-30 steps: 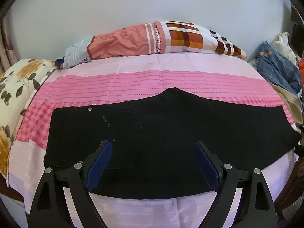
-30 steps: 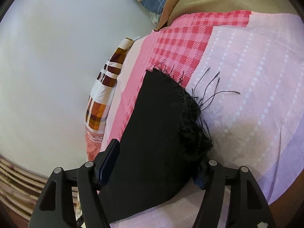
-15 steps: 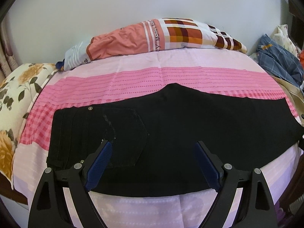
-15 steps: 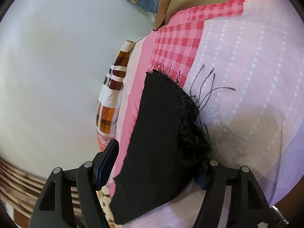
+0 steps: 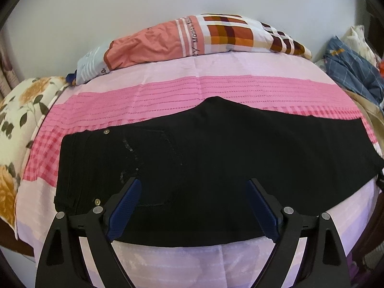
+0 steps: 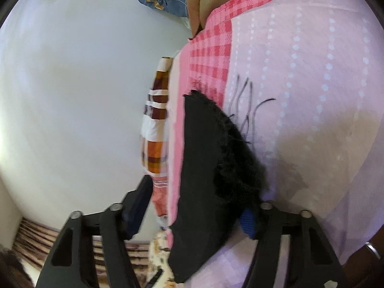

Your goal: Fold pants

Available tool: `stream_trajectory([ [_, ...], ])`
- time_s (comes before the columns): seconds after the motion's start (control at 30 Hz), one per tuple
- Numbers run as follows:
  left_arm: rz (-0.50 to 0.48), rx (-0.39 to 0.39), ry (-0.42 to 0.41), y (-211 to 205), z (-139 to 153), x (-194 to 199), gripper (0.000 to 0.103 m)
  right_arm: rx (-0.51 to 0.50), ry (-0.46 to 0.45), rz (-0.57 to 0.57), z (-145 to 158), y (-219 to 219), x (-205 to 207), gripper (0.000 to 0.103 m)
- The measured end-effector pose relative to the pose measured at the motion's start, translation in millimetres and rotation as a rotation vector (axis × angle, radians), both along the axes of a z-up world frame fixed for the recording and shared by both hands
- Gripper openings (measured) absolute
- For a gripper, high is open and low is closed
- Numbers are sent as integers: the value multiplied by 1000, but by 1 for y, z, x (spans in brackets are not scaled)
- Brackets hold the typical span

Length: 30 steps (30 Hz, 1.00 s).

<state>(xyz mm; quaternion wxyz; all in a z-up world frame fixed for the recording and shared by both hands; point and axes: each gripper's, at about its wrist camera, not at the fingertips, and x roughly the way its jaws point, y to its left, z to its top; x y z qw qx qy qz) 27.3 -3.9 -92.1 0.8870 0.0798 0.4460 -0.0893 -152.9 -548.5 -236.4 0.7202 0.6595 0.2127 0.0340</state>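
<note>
Left wrist view, bed (image 5: 216,259): black pants (image 5: 216,168) lie flat across my pink sheet, already halved lengthwise, waistband left, hems right.
Change: my right gripper (image 6: 199,204) has rolled and lifted since a second ago; I judge the hem-to-waist fold is starting.
Right gripper: spread around the frayed hem (image 6: 237,168), not clamped.
Left gripper (image 5: 192,206): jaws apart, hovering over the seat.
Writing: pillow (image 5: 204,38) reads "Mama", the rest unclear.
</note>
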Motion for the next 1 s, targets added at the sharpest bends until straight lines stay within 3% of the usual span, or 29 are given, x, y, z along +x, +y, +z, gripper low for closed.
stream_trajectory([
  [0.03,-6,9,-3,-3,0,-1,89,-28,38,1,-1,0,-2,23],
  [0.1,-15,22,-12,-7,1,-2,89,-27,79,-6,-10,-2,-6,3],
  [0.13,-19,26,-16,-8,1,-3,89,-8,67,-12,-14,-3,-7,3],
  [0.27,-17,29,-20,-9,1,-6,89,-123,111,0,4,1,-5,5],
  [0.4,-1,7,-7,-4,0,-4,89,-150,130,-1,9,1,-6,5],
  [1.0,43,-33,6,18,-2,-1,89,-177,159,25,40,12,25,6],
])
